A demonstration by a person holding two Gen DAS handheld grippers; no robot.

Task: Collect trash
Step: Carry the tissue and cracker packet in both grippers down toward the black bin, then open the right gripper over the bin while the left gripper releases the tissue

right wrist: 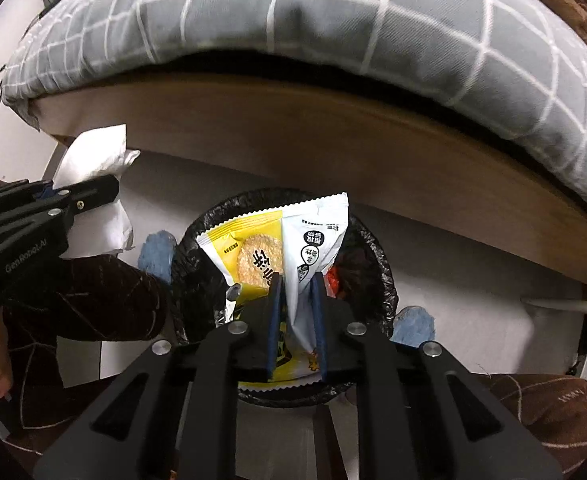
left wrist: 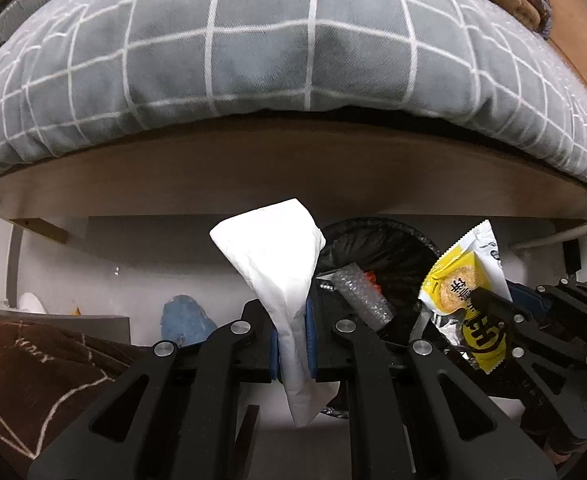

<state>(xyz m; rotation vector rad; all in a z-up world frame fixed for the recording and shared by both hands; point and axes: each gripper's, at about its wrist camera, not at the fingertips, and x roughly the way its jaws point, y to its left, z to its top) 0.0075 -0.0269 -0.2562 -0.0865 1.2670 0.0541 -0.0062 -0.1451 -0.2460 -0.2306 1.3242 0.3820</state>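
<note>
My left gripper [left wrist: 292,340] is shut on a white paper tissue [left wrist: 277,256], held just left of a round bin lined with a black bag [left wrist: 389,240]. My right gripper [right wrist: 298,320] is shut on a yellow and white snack wrapper [right wrist: 277,248], held right above the bin [right wrist: 377,272]. The wrapper also shows in the left wrist view [left wrist: 465,280], with the right gripper [left wrist: 493,304] at the right. The left gripper [right wrist: 93,196] and tissue [right wrist: 97,160] show at the left of the right wrist view. A clear plastic piece [left wrist: 363,296] and something red lie in the bin.
A bed with a grey checked cover [left wrist: 293,40] and wooden frame [left wrist: 293,168] overhangs the bin. Blue slippers [right wrist: 155,254] stand on the white floor beside the bin. The person's brown-clad legs [left wrist: 33,380] are at the sides.
</note>
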